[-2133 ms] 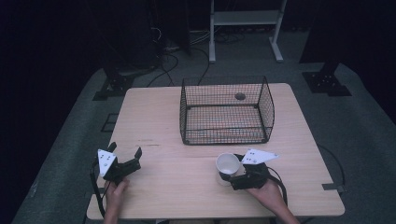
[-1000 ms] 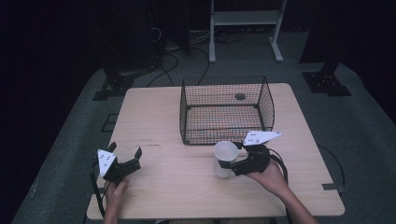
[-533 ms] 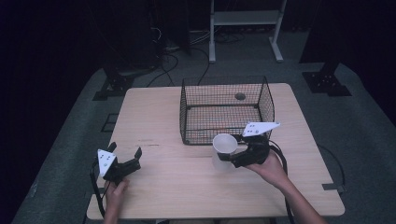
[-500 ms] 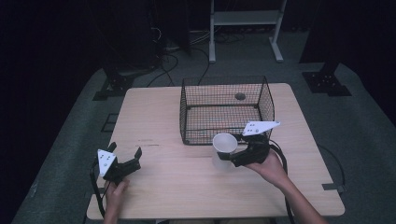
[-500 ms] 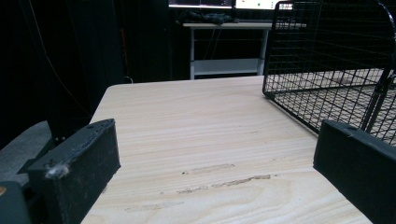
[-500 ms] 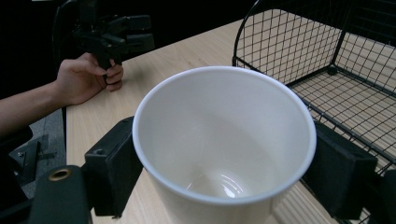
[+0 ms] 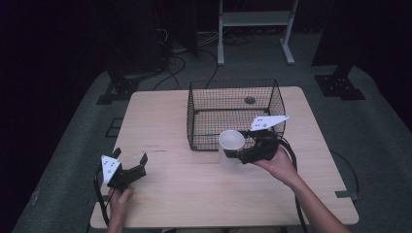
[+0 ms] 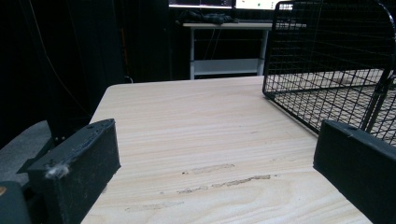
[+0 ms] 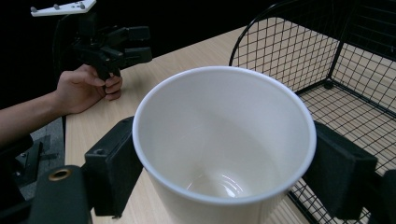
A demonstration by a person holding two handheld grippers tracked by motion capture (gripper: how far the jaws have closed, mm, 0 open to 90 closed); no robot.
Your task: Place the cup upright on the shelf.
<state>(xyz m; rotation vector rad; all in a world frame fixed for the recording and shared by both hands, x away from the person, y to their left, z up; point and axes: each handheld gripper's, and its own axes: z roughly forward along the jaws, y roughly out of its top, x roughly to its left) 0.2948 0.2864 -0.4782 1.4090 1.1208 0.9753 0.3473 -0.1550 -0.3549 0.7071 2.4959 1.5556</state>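
A white paper cup (image 7: 231,147) hangs upright above the table, just in front of the black wire basket (image 7: 194,121). My right gripper (image 7: 239,155) is shut on the cup, one jaw on each side of its wall. In the right gripper view the empty cup (image 9: 224,140) sits between both black jaws, with the basket (image 9: 299,46) behind it to the right. My left gripper (image 7: 130,166) rests open near the table's front left corner. Nothing lies between its jaws, and the left gripper view looks across bare wood toward the basket (image 8: 327,70).
The wooden table (image 7: 160,121) has open room left of the basket and along the front. The basket has a small dark round thing (image 7: 249,100) on its floor near the back. A white metal rack (image 7: 252,19) and cables stand on the floor beyond the table.
My right gripper has lifted the cup off the table and carried it away from the person, up to the basket's front side. The left gripper has stayed still.
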